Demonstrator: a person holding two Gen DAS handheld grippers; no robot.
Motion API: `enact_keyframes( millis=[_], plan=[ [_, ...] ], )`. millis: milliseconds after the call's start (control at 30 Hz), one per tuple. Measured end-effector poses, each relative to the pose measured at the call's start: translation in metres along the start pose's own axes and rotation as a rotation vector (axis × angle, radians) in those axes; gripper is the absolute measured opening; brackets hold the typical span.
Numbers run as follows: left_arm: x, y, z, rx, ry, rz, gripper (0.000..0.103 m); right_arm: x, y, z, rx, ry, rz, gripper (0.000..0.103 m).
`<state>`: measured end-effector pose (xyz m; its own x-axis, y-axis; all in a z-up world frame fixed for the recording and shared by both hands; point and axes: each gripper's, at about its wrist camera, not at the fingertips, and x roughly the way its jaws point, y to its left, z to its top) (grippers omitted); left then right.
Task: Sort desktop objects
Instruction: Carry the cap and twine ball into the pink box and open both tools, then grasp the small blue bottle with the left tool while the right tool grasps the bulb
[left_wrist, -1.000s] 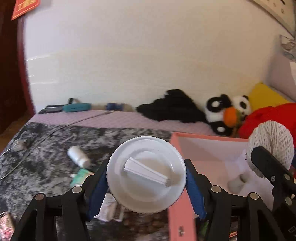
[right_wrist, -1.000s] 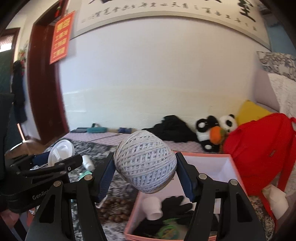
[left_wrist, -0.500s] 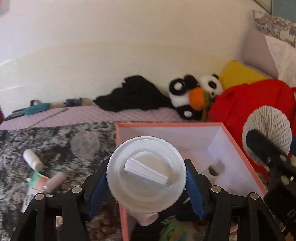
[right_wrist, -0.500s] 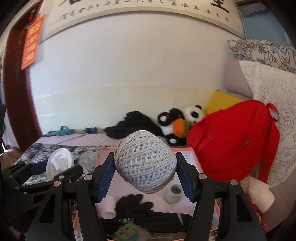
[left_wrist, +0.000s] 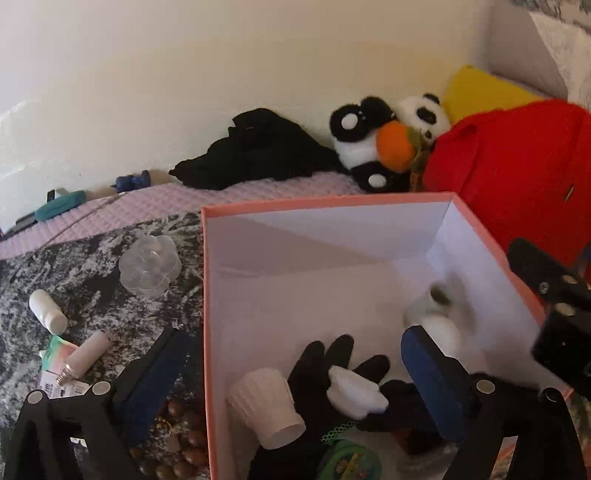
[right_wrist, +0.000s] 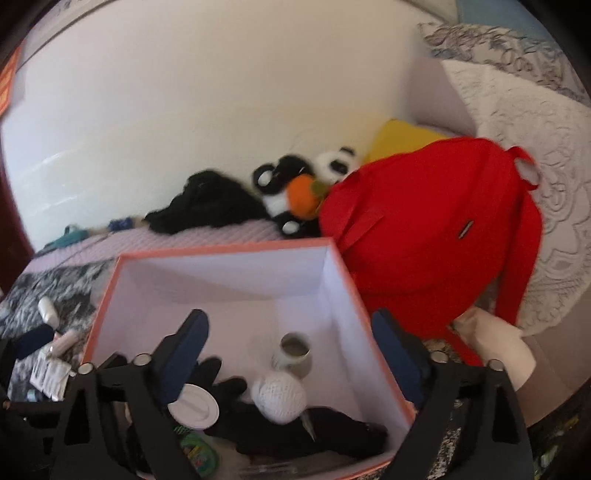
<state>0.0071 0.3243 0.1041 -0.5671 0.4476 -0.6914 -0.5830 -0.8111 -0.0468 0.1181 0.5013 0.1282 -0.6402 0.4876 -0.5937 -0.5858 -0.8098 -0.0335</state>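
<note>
A pink box (left_wrist: 325, 202) with white walls (right_wrist: 221, 253) holds black gloves (left_wrist: 332, 373), a white ribbed cup (left_wrist: 264, 406), a small jar (right_wrist: 293, 350), a green tin (left_wrist: 351, 463), the white round lid (right_wrist: 194, 406) and the ball of white twine (right_wrist: 280, 397). The lid also shows in the left wrist view (left_wrist: 356, 393), lying on a glove. My left gripper (left_wrist: 295, 384) is open and empty over the box's near left side. My right gripper (right_wrist: 291, 358) is open and empty above the box, over the twine ball.
On the grey patterned cloth left of the box lie a clear plastic dish (left_wrist: 149, 266), a white bottle (left_wrist: 48, 312), a small tube (left_wrist: 86, 356), a paper packet and brown beads (left_wrist: 177, 446). A red backpack (right_wrist: 436, 236), panda toys (left_wrist: 376, 144) and black cloth (left_wrist: 255, 147) lie behind.
Both grippers moved right over the box, tipped down and opened. The white lid and the twine ball dropped out and now lie inside the box.
</note>
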Motion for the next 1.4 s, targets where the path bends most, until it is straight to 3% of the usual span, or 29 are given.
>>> enact_keyframes(
  millis=[233, 400, 667, 933, 1100, 1200, 1300, 1400],
  plan=[
    [-0.017, 0.029, 0.004, -0.08, -0.025, -0.013, 0.098, -0.021, 0.012, 0.01, -0.001, -0.046, 0.028, 0.096],
    [-0.037, 0.056, 0.001, -0.107, -0.05, 0.021, 0.098, -0.045, 0.039, 0.018, -0.015, -0.085, 0.056, 0.097],
    [-0.071, 0.122, -0.018, -0.167, -0.061, 0.127, 0.098, -0.079, 0.103, 0.02, -0.049, -0.145, 0.156, 0.1],
    [-0.089, 0.227, -0.062, -0.284, 0.004, 0.271, 0.098, -0.091, 0.191, 0.005, -0.113, -0.131, 0.306, 0.1],
    [-0.08, 0.289, -0.1, -0.378, 0.091, 0.287, 0.098, -0.069, 0.252, -0.016, -0.126, -0.028, 0.43, 0.1],
    [-0.068, 0.317, -0.123, -0.409, 0.137, 0.27, 0.098, -0.049, 0.275, -0.028, -0.069, 0.04, 0.497, 0.097],
    [-0.054, 0.33, -0.14, -0.377, 0.159, 0.257, 0.097, -0.023, 0.293, -0.04, -0.007, 0.131, 0.549, 0.082],
    [-0.038, 0.326, -0.148, -0.262, 0.162, 0.21, 0.097, 0.005, 0.31, -0.052, 0.05, 0.224, 0.593, 0.078]
  ],
)
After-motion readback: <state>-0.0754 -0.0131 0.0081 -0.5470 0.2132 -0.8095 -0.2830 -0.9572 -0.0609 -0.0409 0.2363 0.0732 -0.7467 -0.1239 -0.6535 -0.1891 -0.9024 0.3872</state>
